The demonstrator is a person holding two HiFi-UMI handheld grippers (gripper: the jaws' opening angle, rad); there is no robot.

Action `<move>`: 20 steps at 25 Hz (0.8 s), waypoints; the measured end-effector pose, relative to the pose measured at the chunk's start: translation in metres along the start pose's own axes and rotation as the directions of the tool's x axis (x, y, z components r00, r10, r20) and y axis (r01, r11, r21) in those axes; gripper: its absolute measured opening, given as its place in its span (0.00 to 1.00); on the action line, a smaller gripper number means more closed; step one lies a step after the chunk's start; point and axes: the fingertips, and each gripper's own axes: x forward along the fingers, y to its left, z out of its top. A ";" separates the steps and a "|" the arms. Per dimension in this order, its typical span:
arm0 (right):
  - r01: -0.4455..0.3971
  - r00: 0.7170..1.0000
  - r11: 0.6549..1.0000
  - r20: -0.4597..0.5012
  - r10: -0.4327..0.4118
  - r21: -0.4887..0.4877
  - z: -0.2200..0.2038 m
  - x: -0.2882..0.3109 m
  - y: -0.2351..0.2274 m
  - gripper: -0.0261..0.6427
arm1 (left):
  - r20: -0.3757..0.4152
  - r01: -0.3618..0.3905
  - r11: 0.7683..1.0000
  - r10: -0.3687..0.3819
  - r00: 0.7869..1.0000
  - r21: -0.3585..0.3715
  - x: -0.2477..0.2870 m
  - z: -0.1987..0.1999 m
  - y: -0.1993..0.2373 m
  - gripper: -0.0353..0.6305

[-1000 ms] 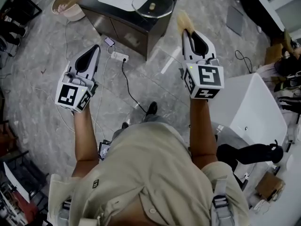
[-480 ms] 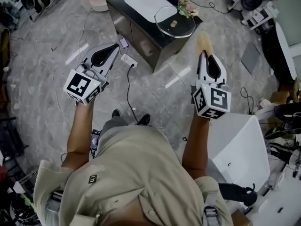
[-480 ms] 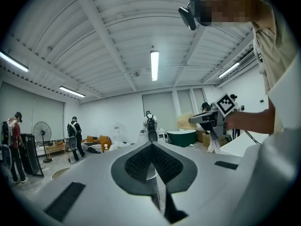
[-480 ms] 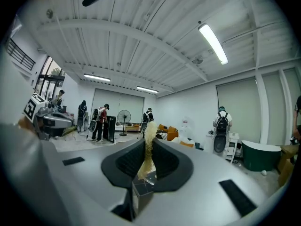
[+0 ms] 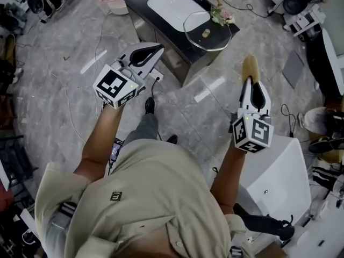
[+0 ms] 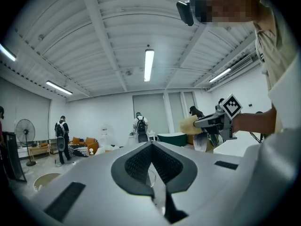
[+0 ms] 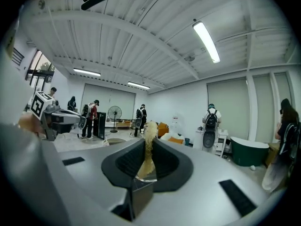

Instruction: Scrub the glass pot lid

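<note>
The right gripper (image 5: 251, 83) hides the base of the scrubber (image 5: 250, 66); the top edge seemingly crops the basin (image 5: 119, 5).

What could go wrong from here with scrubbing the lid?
1. The glass lid lies near the dark cabinet's corner, and the left gripper is shut, away from it; pushed unsteadied by the right gripper's scrubber, it could slide off onto the floor.
2. A power strip lies on the floor by the person's shoe: a trip hazard.
</note>
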 end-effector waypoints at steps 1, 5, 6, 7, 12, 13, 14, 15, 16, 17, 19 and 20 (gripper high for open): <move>0.018 1.000 1.000 -0.002 -0.018 0.000 -0.001 0.005 -0.006 0.12 | 0.007 0.019 1.000 -0.019 1.000 0.001 0.011 0.000 0.004 0.07; 0.082 0.997 0.997 -0.013 -0.082 -0.003 0.003 0.036 -0.009 0.12 | 0.033 0.085 0.996 -0.085 0.996 -0.003 0.044 -0.002 0.037 0.07; 0.094 0.995 0.996 -0.014 -0.094 -0.005 0.007 0.046 -0.005 0.12 | 0.038 0.100 0.995 -0.100 0.994 -0.006 0.051 -0.002 0.049 0.07; 0.105 0.994 0.994 -0.014 -0.105 -0.008 0.012 0.056 -0.001 0.12 | 0.044 0.117 0.993 -0.116 0.992 -0.007 0.057 -0.001 0.061 0.07; 0.135 0.991 0.991 -0.018 -0.135 -0.025 0.025 0.105 0.018 0.12 | 0.061 0.160 0.987 -0.159 0.985 -0.017 0.081 -0.003 0.116 0.07; 0.139 0.990 0.990 -0.020 -0.140 -0.025 0.027 0.114 0.022 0.12 | 0.063 0.166 0.986 -0.165 0.984 -0.019 0.084 -0.004 0.126 0.07; 0.145 0.989 0.989 -0.022 -0.145 -0.025 0.028 0.123 0.025 0.12 | 0.064 0.172 0.985 -0.171 0.983 -0.020 0.088 -0.005 0.136 0.07; 0.150 0.988 0.988 -0.025 -0.151 -0.026 0.029 0.131 0.028 0.12 | 0.065 0.178 0.984 -0.177 0.982 -0.021 0.091 -0.006 0.145 0.07; 0.156 0.987 0.987 -0.028 -0.157 -0.026 0.029 0.139 0.031 0.12 | 0.065 0.185 0.983 -0.183 0.981 -0.023 0.094 -0.008 0.154 0.07; 0.161 0.986 0.987 -0.030 -0.162 -0.027 0.030 0.147 0.034 0.12 | 0.064 0.191 0.981 -0.189 0.980 -0.025 0.097 -0.011 0.162 0.07; 0.174 0.984 0.984 -0.031 -0.175 -0.029 0.030 0.160 0.038 0.12 | 0.065 0.205 0.978 -0.203 0.977 -0.026 0.104 -0.015 0.176 0.07; 0.182 0.983 0.983 -0.032 -0.183 -0.029 0.031 0.165 0.039 0.12 | 0.067 0.213 0.977 -0.211 0.975 -0.025 0.107 -0.016 0.182 0.07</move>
